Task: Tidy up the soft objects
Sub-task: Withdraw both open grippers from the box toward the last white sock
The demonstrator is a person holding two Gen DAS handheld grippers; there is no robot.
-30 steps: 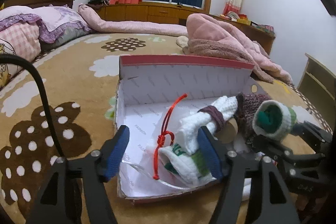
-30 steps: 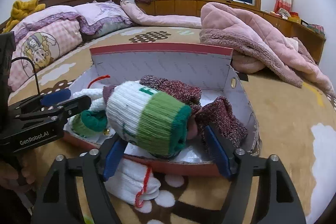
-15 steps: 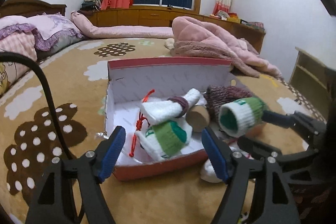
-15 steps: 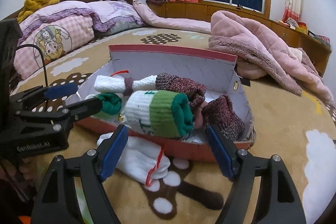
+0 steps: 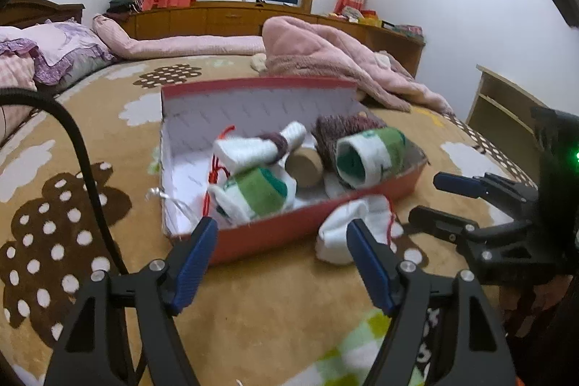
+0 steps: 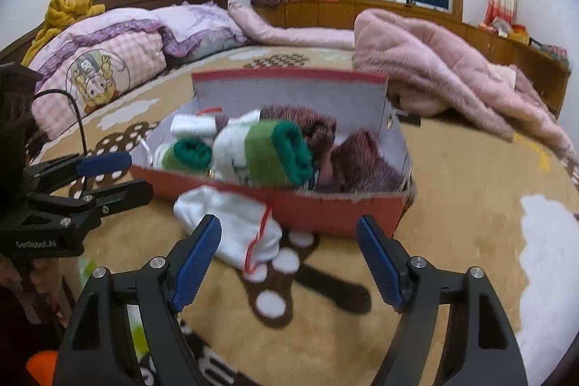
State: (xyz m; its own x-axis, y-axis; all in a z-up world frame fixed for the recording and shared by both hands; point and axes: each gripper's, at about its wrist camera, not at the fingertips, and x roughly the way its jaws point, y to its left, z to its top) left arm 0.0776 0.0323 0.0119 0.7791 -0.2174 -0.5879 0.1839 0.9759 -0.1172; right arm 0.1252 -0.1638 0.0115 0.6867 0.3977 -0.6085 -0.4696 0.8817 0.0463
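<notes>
1. Both my grippers, left (image 5: pixel 280 243) and right (image 6: pixel 287 241), are spread wide, holding nothing.
2. Rolled socks (image 6: pixel 269 152) sit in the red box (image 6: pixel 325 210); one white sock (image 6: pixel 231 223) lies outside, touching its front wall.
3. Risk, I reckon: grabbing that stray could snag its red string (image 6: pixel 258 236) or shove the box.
4. Only readable writing: "GenRobot.AI" on the left gripper.

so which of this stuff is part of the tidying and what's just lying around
Part of the job:
- red box
- rolled green and white socks in the box
- maroon knit pieces in the box
- white sock with red string on the bedspread, outside the box

Just lying about:
- pink fleece blanket
- pillows
- yellow cloth on the headboard
- cardboard tube in the box
</notes>
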